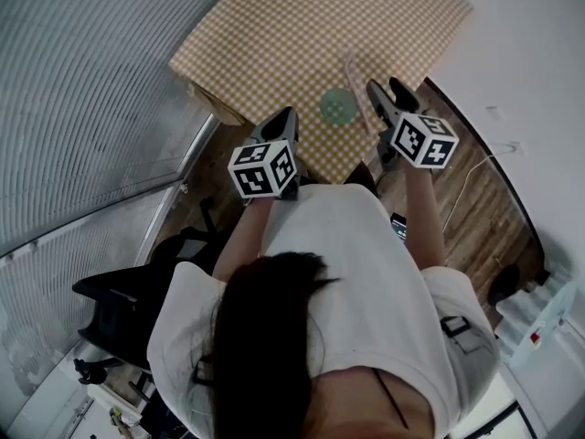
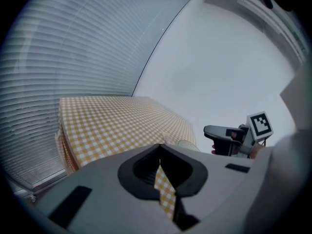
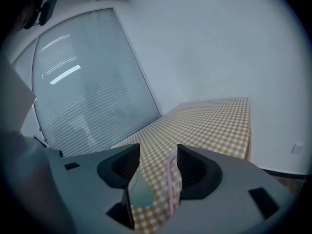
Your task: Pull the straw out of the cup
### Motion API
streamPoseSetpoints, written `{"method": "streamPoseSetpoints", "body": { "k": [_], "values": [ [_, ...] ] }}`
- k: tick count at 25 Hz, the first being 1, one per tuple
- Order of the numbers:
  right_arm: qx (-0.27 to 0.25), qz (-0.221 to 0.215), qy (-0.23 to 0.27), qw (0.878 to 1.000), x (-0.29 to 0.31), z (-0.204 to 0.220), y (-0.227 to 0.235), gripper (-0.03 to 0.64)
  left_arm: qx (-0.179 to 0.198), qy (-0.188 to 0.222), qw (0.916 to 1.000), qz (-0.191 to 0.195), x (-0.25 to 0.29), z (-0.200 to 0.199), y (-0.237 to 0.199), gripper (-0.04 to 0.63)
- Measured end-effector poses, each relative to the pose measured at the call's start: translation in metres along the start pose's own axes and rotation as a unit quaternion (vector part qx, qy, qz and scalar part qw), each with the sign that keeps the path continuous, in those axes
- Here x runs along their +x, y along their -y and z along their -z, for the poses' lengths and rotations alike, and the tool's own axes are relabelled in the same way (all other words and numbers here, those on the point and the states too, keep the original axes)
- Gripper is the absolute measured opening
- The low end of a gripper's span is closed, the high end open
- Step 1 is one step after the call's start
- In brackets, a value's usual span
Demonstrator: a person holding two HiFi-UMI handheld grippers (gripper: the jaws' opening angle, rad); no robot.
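Observation:
A green cup (image 1: 336, 106) stands on the yellow checked tablecloth (image 1: 274, 26) near its front edge. The pink straw (image 1: 358, 88) lies flat on the cloth just right of the cup, outside it. My right gripper (image 1: 387, 88) hovers above the straw's right side with its jaws open and nothing pressed between them. In the right gripper view the cup (image 3: 139, 191) and the straw (image 3: 170, 179) show down through the gap of the right gripper (image 3: 158, 152). My left gripper (image 1: 285, 115) is left of the cup, shut and empty; the left gripper (image 2: 160, 147) shows only a thin slit.
Window blinds (image 1: 82, 80) run along the left of the table, a white wall (image 1: 539, 53) along the right. A black chair (image 1: 119, 300) stands behind me at the left. Wooden floor (image 1: 475, 199) shows beside the table's right edge.

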State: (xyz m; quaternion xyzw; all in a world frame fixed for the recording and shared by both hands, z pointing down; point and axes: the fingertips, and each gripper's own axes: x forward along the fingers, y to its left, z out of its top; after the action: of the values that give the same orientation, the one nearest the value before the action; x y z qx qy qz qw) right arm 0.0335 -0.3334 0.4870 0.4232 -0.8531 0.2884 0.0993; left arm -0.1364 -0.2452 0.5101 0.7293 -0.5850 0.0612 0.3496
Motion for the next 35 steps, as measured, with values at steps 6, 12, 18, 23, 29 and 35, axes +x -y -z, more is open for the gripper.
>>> {"method": "streamPoseSetpoints", "body": {
  "k": [6,12,18,23,29,35],
  "values": [
    [-0.033,-0.006,0.032,0.999,-0.019,-0.018,-0.023,0.225,0.013,0.016,0.9995,0.022,-0.002,-0.013,0.017,0.009],
    [-0.035,0.021,0.063,0.997,-0.039,-0.016,-0.026,0.224,0.030,0.025,0.9986,0.037,-0.006,-0.020,0.027,0.009],
    [-0.034,0.033,0.076,0.996,-0.050,-0.010,-0.035,0.222,0.038,0.027,0.9978,0.048,-0.010,-0.020,0.033,0.009],
    [-0.046,0.037,0.058,0.997,-0.051,0.004,-0.042,0.221,0.040,0.032,0.9970,0.058,-0.014,-0.021,0.040,0.009],
    [-0.031,0.051,0.045,0.997,-0.050,0.021,-0.047,0.151,0.046,0.025,0.9968,0.061,-0.017,-0.014,0.040,0.009],
    [-0.019,0.067,0.019,0.997,-0.049,0.044,-0.048,0.083,0.047,0.015,0.9965,0.068,-0.015,-0.006,0.042,0.009]
  ]
}}
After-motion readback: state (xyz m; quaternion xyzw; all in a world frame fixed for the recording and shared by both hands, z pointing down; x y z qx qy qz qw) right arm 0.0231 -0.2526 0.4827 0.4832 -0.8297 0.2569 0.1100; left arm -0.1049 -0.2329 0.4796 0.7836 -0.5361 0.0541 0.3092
